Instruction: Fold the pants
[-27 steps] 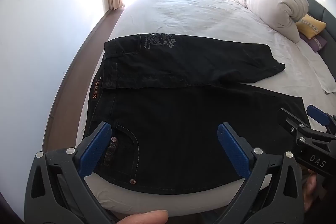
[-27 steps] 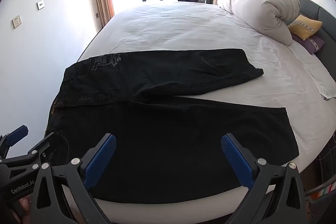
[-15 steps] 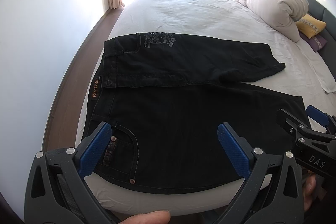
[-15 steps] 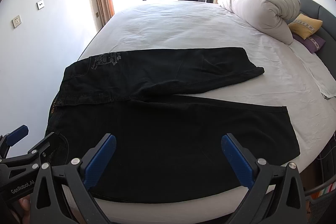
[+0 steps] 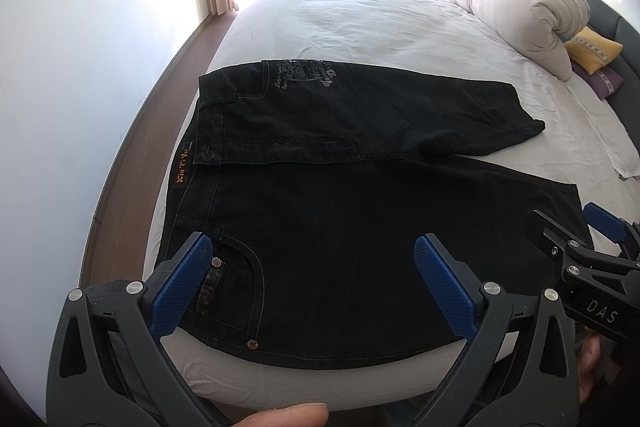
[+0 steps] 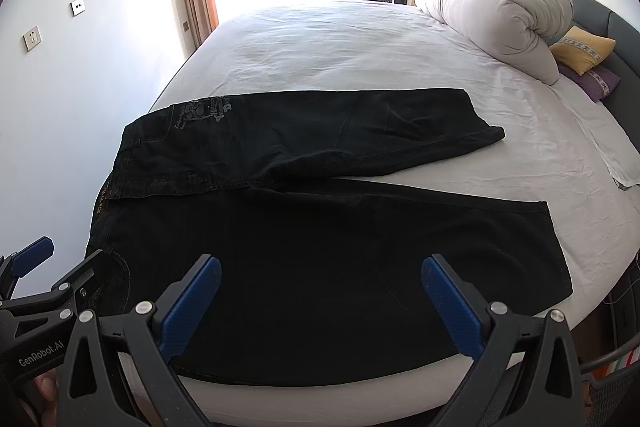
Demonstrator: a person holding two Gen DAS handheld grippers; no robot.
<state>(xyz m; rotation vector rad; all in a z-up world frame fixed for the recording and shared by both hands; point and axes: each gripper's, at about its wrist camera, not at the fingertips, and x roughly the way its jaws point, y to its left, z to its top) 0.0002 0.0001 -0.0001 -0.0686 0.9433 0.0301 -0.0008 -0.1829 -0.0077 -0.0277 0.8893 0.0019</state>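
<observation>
**Black jeans spread on the bed, both grippers spread wide above the near edge**

The black jeans (image 5: 360, 227) lie flat on the white bed (image 5: 360, 23), waistband to the left, both legs running right. The left gripper (image 5: 316, 283) hangs with its blue-padded fingers (image 5: 180, 287) wide apart and holding nothing; the front pocket with its rivets sits just ahead of its left finger. The right gripper (image 6: 320, 303) is likewise spread wide and grips nothing, over the near leg.

Only the left wrist view shows the orange label (image 5: 183, 175) on the waistband clearly, the pocket stitching, and a thumb tip at the bottom edge. It also catches the right gripper from the side, off to the right of its fingers.

The right wrist view alone shows the whole hem of the near leg (image 6: 552, 247), beyond its right finger, close to the bed's edge, and the left gripper at far left. Both views show the embroidered far hip (image 6: 200, 111), the rolled duvet (image 6: 492, 23) and the yellow pillow (image 6: 582, 49) far ahead to the right.
</observation>
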